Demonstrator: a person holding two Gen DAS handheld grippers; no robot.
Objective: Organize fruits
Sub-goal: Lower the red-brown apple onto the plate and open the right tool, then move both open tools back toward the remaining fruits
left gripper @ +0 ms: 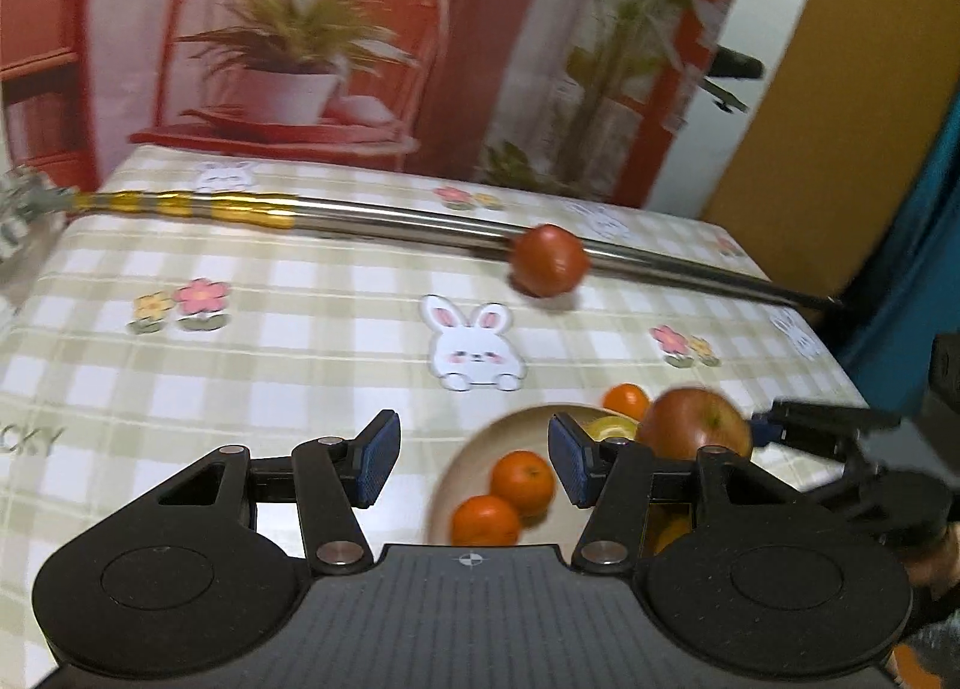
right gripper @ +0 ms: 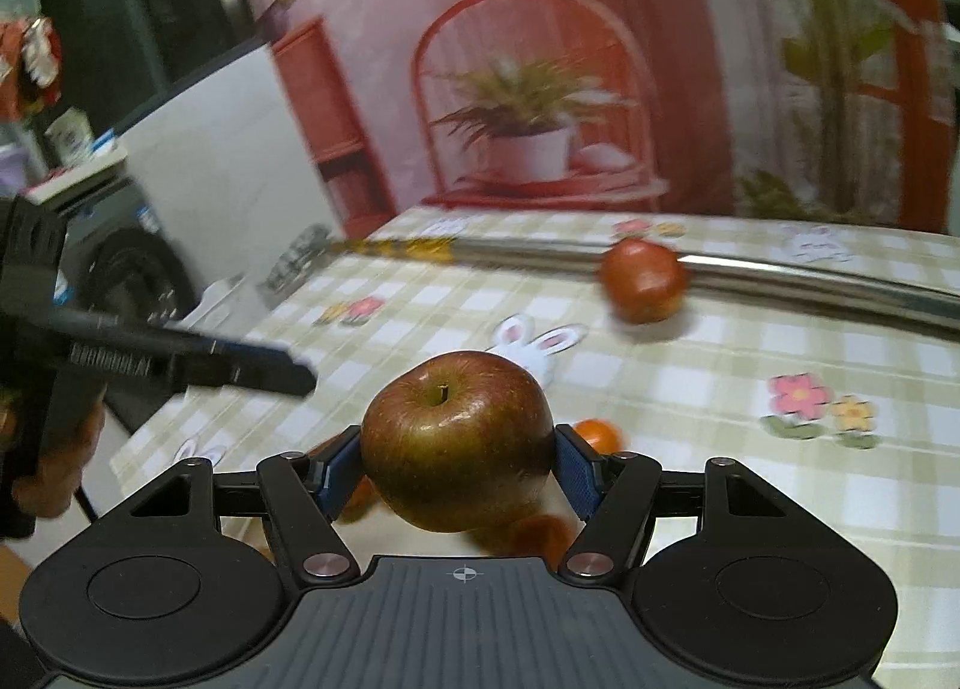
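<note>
Two grippers in view. Right gripper [right gripper: 457, 464] is clamped on a red-green apple [right gripper: 456, 440], stem cavity up, both blue pads pressed to its sides, held above the plate. Left gripper [left gripper: 474, 464] has its jaws apart with nothing between them. Beige plate [left gripper: 447, 485] at 6 o'clock on the checked counter [left gripper: 300, 341] holds small oranges [left gripper: 522, 482]. One red fruit [left gripper: 549, 260] rests at 12 o'clock, touching a metal pole [left gripper: 390, 218].

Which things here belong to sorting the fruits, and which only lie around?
For the job: apple in the right tool, plate, oranges, tomato, left tool.
Lying about: metal pole, checked tablecloth.
</note>
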